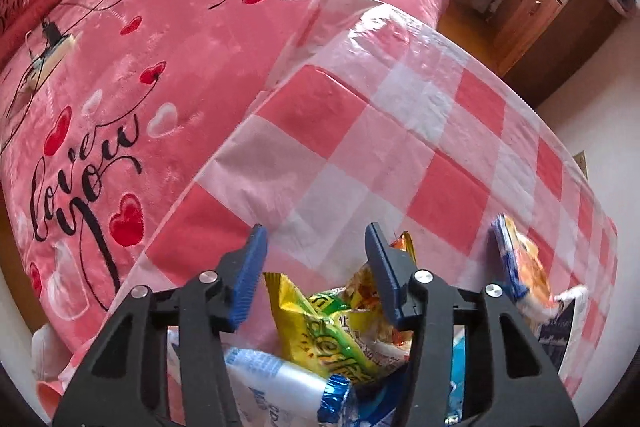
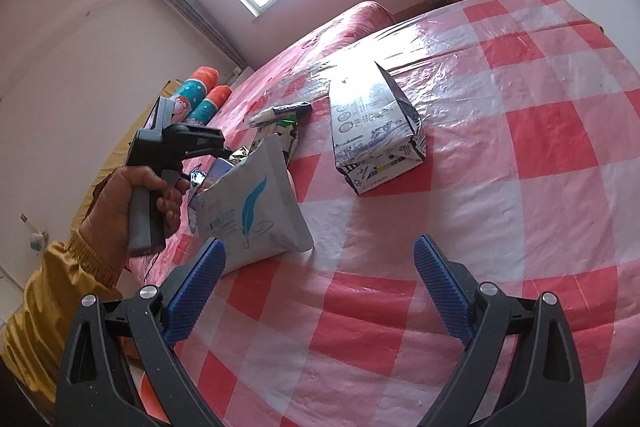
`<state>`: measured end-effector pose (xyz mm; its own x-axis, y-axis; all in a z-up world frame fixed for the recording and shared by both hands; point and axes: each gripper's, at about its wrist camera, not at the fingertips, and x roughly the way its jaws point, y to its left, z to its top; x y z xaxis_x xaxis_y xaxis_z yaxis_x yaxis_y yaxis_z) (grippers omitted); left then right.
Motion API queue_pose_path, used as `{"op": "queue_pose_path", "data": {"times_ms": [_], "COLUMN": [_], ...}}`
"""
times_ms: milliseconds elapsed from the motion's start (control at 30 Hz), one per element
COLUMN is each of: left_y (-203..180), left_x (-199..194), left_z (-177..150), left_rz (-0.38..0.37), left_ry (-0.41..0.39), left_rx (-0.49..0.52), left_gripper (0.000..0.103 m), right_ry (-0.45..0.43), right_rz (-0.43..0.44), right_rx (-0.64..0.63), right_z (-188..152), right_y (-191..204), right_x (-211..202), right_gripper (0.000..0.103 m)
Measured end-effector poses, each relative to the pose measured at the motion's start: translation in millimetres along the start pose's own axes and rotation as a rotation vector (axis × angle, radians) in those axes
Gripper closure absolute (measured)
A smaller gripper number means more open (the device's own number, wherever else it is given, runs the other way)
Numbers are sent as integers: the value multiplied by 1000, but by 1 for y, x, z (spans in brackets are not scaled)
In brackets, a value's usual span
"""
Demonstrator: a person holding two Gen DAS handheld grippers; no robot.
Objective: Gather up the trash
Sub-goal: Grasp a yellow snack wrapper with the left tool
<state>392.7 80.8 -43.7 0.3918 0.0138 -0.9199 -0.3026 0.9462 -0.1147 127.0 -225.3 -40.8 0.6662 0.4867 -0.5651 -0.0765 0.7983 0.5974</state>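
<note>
Left claw (image 1: 316,247) hangs apart above the white pouch (image 2: 256,211) stuffed with wrappers (image 1: 320,327); right claw (image 2: 320,267) gapes empty.

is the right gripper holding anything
No, the right gripper is open over bare checked cloth with nothing between its jaws.

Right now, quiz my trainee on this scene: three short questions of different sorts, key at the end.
1. True or false: the right gripper holds the carton.
2. What is printed on the white pouch? A) a blue feather B) a red heart C) a green star
3. Fill in: the cloth is checked red and ____.

Key: 1 false, its jaws are open and empty; 2 A; 3 white.
</note>
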Motion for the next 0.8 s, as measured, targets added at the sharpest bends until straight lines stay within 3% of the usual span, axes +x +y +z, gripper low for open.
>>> {"op": "queue_pose_path", "data": {"times_ms": [233,500,600,733,800], "left_y": [-7,-38,-45,-66,-77], "left_x": [-20,-49,-69,-89,-82], "left_z": [-50,-123,-119,-86,-66], "left_rz": [-62,-191,-208,-127,-83], "left_ry": [-11,67,29,-104,-138], "left_rx": [14,94,105,188,248], "left_gripper": [55,55,55,33,29], "right_ry": [-22,-69,-78,-79,-77], "right_rz": [-1,-9,-9,-6,-3], "right_rx": [12,23,35,49,55], "right_z": [4,8,9,11,11], "right_y": [-4,-11,-15,-21,-22], "right_x": [-5,-20,-24,-25,-25], "right_gripper": [9,9,9,9,9]}}
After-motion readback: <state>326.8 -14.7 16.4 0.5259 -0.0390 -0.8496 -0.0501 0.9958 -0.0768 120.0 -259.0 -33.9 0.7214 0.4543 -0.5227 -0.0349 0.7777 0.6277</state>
